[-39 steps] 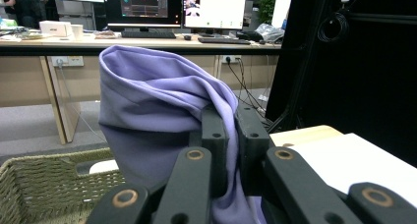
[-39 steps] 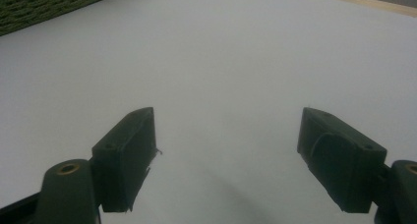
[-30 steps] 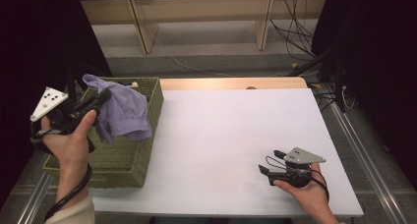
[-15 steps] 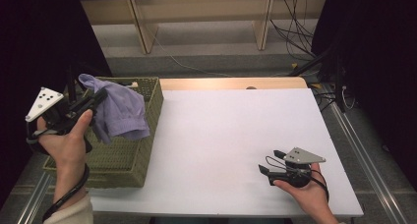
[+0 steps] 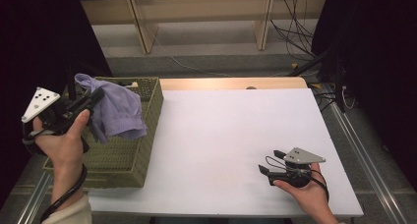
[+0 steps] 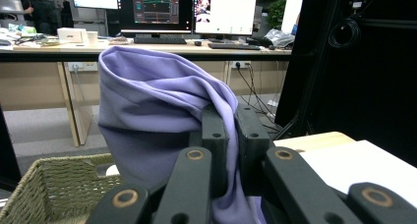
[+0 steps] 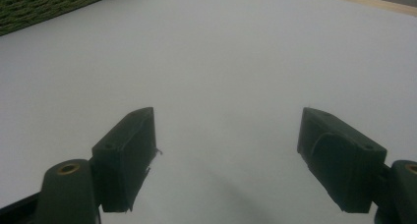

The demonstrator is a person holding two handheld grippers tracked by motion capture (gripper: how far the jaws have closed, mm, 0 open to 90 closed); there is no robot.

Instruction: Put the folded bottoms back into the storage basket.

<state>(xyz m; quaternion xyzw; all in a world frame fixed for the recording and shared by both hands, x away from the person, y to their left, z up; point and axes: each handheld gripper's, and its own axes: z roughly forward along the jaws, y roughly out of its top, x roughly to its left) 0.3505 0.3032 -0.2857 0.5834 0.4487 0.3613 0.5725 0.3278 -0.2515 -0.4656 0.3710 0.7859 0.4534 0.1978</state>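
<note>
Left claw [image 5: 98,97] clamped on lilac cloth [image 5: 118,113], held above woven basket [image 5: 147,135]; cloth drooped from jaws into basket's open top. Basket sat at left edge of white bench [image 5: 231,130]. Right claw [image 5: 270,161] well right of basket, low over bare bench, jaws parted, holding nothing.

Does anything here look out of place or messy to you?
Nothing looks spilled or broken. The one untidy thing is the purple cloth: it hangs bunched from the left gripper above the woven basket rather than lying folded. The right gripper rests open on the white table.
</note>
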